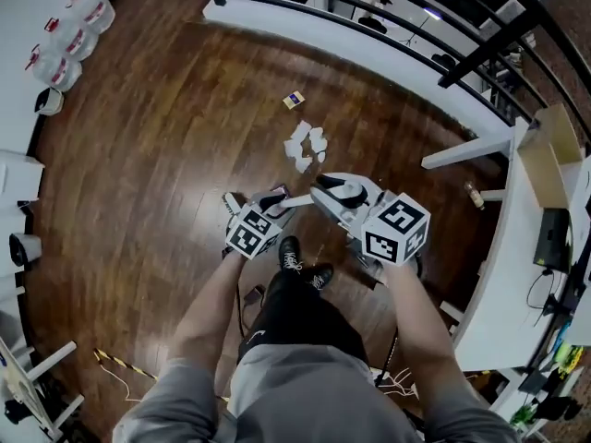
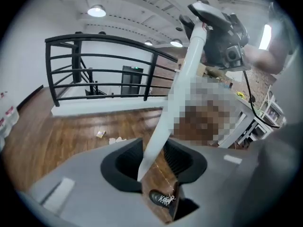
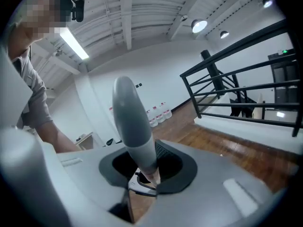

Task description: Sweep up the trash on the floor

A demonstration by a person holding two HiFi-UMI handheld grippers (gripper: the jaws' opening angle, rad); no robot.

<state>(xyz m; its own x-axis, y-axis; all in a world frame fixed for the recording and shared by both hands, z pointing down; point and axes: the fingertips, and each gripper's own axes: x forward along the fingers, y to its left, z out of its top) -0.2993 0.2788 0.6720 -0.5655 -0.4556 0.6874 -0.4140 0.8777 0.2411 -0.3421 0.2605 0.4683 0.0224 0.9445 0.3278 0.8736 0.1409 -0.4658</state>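
Crumpled white paper scraps (image 1: 306, 146) and a small box (image 1: 294, 100) lie on the dark wooden floor ahead of me; the left gripper view shows the scraps (image 2: 116, 140) and the box (image 2: 101, 134) in the distance. A broom's white pole (image 2: 175, 98) runs between the jaws of my left gripper (image 2: 154, 157), which is shut on it. The pole rises to my right gripper (image 1: 337, 197). That gripper (image 3: 147, 167) is shut on the pole's grey rounded end (image 3: 132, 122). In the head view my left gripper (image 1: 272, 201) sits just left of the right one. The broom's head is hidden.
My black shoes (image 1: 294, 258) stand below the grippers. A black railing (image 1: 369, 12) on a white kerb bounds the far side. A white desk (image 1: 517, 247) curves along the right, its leg (image 1: 462, 155) near the scraps. Water jugs (image 1: 65, 35) stand far left; cables (image 1: 120, 367) lie behind.
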